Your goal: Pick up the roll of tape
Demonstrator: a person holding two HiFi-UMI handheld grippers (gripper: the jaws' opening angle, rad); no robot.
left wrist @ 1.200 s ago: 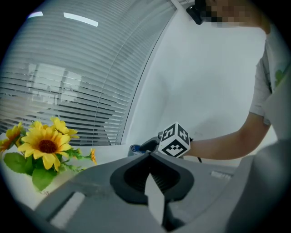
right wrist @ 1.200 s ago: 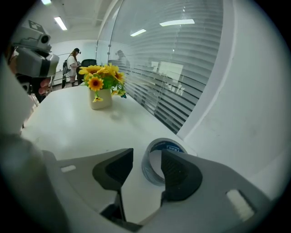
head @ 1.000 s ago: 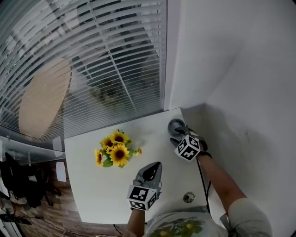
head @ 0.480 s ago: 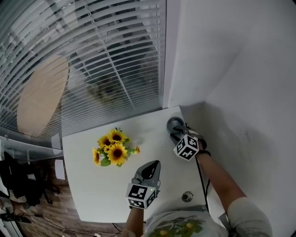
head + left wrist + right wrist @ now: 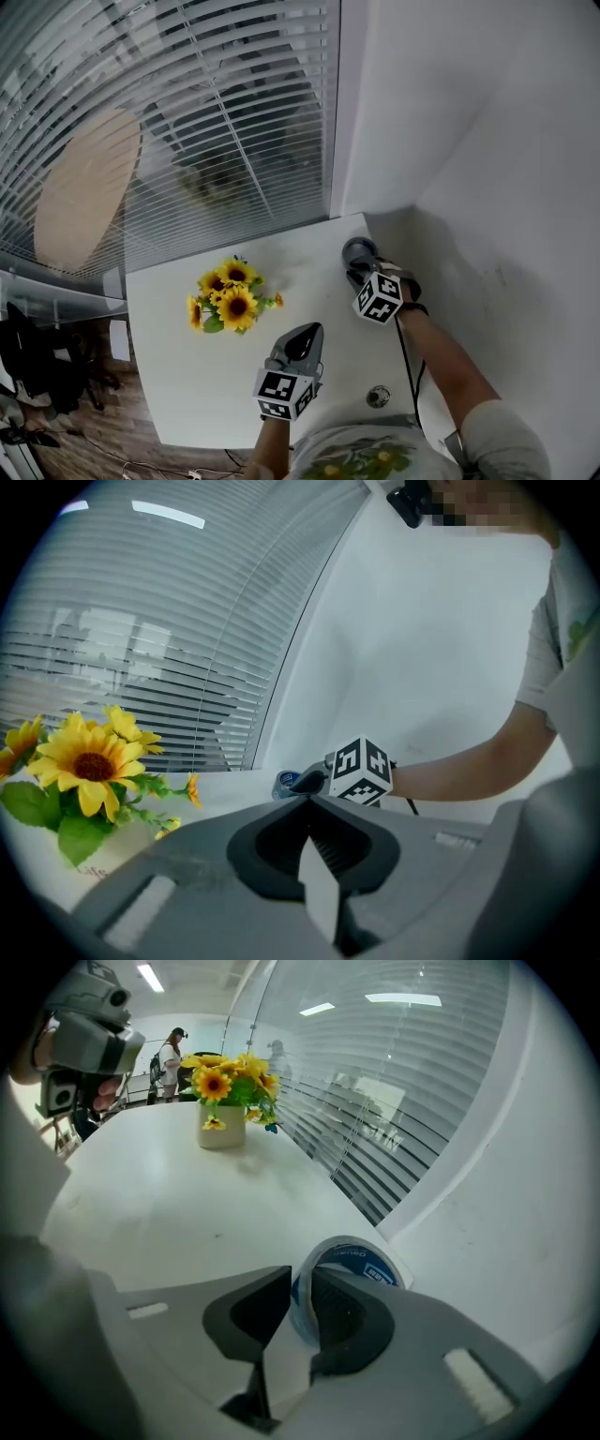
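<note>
Currently the roll of tape (image 5: 359, 251) is seen right of centre in the head view, at the white table's (image 5: 187, 375) far corner beside the wall. Its band is being closed on by the right gripper (image 5: 302, 1286), one jaw inside the ring and one outside. The left gripper (image 5: 302, 342), lower centre, is kept shut and empty. If lifted before the pads are seated, the roll could be pivoted out and dropped.
</note>
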